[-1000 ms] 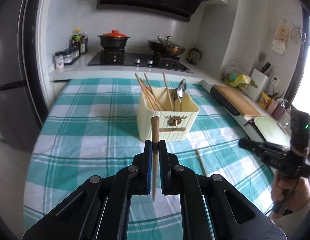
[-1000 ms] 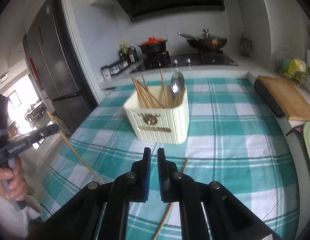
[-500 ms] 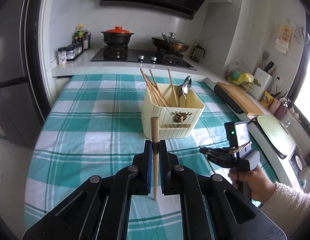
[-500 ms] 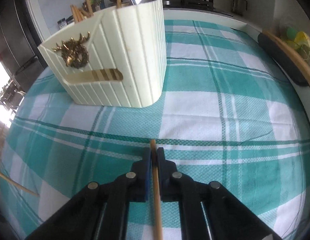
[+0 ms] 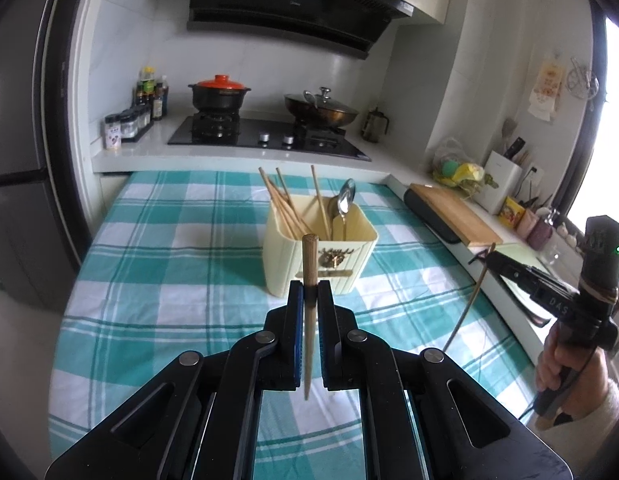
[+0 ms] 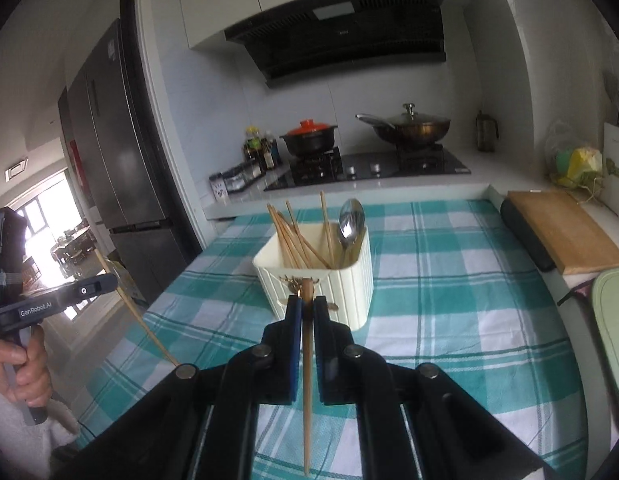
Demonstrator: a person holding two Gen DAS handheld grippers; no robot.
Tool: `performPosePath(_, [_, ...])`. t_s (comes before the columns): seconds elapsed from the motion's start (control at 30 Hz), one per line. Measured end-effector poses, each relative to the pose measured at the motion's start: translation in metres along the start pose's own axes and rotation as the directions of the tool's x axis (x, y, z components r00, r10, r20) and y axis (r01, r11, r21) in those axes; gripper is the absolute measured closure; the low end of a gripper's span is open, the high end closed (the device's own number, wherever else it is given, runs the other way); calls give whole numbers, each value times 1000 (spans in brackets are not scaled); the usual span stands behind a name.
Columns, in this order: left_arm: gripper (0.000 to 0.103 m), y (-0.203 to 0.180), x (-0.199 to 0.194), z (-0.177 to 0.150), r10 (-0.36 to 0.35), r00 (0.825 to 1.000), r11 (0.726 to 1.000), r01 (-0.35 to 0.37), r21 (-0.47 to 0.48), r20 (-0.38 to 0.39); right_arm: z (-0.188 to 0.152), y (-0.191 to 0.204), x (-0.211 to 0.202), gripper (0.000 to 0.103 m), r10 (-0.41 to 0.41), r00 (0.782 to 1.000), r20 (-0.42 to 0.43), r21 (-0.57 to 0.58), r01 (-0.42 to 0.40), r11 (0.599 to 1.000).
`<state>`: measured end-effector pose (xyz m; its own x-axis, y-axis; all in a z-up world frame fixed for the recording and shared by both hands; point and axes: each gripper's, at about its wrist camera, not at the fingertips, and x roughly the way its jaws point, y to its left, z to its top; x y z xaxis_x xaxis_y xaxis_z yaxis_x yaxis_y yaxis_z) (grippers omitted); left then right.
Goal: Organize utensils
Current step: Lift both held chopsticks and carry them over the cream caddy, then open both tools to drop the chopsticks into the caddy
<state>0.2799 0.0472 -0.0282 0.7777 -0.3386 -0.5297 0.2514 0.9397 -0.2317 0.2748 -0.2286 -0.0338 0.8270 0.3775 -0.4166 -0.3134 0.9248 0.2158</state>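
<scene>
We've got the left gripper (image 5: 308, 294) pinching one wooden chopstick (image 5: 309, 276) upright, fingers squeezed on it. The right gripper (image 6: 302, 306) is clamped on its own chopstick (image 6: 306, 380) too, held above the teal checked tablecloth (image 6: 449, 312). Cream utensil holder (image 6: 349, 284) sits just ahead with chopsticks and, looks like, one spoon (image 6: 350, 218).

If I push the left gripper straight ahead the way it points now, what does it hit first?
Probably the cream utensil holder: it sits dead ahead of the left gripper, which is shut on an upright chopstick. Bare tablecloth lies between; depth is unclear.
</scene>
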Motion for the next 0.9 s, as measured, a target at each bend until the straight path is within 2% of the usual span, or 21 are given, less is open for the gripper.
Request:
performPosePath(0.2, [98,-1,-4,29,-26,999,999,27,-24,25,37,2,11,97,4,994,110,11,-5,1000])
performPosePath(0.43, [98,-5,-6,110,-22,989,999,25,-20,145,127,13,33,97,6,973,229,-41,4,999])
performPosePath(0.6, [98,-12,26,159,12,975,1000,-11,-6,221,174,19,67,97,-7,960,280,-89,33,996])
performPosePath(0.7, [98,-14,64,171,20,979,1000,-20,-2,205,181,14,103,97,-15,967,255,-96,41,995])
performPosePath(0.77, [98,-13,93,172,22,986,1000,-22,-6,165,178,10,126,97,-25,976,215,-109,50,993])
performPosePath(0.9, [98,-5,150,158,23,999,999,-21,-37,47,155,-6,179,97,-14,997,70,-88,20,996])
